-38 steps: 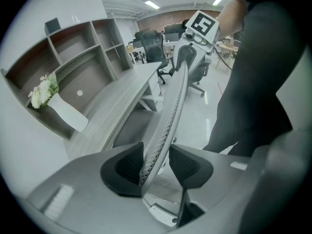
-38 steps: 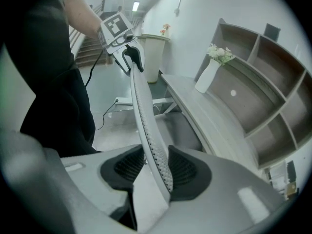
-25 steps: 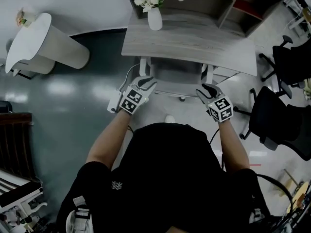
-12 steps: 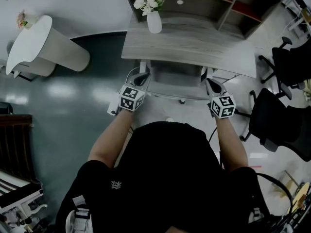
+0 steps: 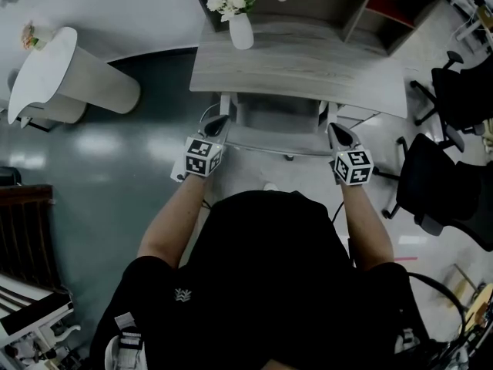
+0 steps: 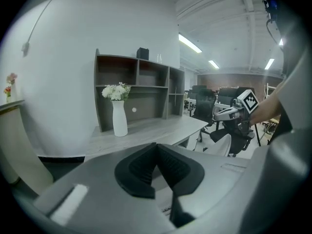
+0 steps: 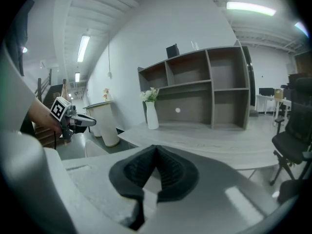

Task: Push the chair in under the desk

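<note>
Nearest to us, our left gripper point(image 5: 216, 125) sits at 11 o'clock and our right gripper point(image 5: 337, 133) at 1 o'clock, each with its jaws pressed together tip to tip. Their tips lie at the two back corners of the white chair point(image 5: 277, 120), at 12 o'clock; whether they touch it we cannot tell. The chair's seat is tucked beneath the front edge of the grey desk point(image 5: 308, 68), its back just outside. Farther on, a white vase point(image 5: 241, 31) of flowers stands at 11 o'clock on the desk, before an open shelf point(image 5: 323, 2). Black office chairs point(image 5: 443, 183) stand at 2 o'clock.
</note>
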A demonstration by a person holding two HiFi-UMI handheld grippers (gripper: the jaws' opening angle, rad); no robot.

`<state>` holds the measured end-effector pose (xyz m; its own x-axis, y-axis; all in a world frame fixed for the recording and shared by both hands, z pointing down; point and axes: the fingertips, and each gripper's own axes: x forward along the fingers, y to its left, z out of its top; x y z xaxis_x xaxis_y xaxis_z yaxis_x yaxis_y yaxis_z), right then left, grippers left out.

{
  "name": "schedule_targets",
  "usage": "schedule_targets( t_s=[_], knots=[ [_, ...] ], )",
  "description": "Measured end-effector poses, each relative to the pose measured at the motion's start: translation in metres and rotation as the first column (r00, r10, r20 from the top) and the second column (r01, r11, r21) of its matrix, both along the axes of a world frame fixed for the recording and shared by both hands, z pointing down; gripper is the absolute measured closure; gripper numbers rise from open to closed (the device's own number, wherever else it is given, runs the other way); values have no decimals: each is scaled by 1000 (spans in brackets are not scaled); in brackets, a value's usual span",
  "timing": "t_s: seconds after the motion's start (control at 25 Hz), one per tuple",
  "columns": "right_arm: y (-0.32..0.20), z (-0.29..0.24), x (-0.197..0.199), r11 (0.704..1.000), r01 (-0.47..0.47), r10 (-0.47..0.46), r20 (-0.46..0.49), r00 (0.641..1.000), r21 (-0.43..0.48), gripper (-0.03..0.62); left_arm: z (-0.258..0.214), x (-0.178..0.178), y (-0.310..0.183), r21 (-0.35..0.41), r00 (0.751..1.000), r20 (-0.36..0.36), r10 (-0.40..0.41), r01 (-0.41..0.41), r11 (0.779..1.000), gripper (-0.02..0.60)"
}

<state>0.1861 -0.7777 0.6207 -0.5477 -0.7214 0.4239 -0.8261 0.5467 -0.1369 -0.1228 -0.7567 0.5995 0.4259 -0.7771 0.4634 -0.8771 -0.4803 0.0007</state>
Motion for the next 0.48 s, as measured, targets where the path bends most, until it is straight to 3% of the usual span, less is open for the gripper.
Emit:
schedule_targets(
  t_s=[0.48],
  knots=[
    [-1, -4, 8, 1000, 5, -5, -24, 1000, -2, 592, 2, 8, 2, -6, 999, 14, 36, -36, 999, 577]
  ],
)
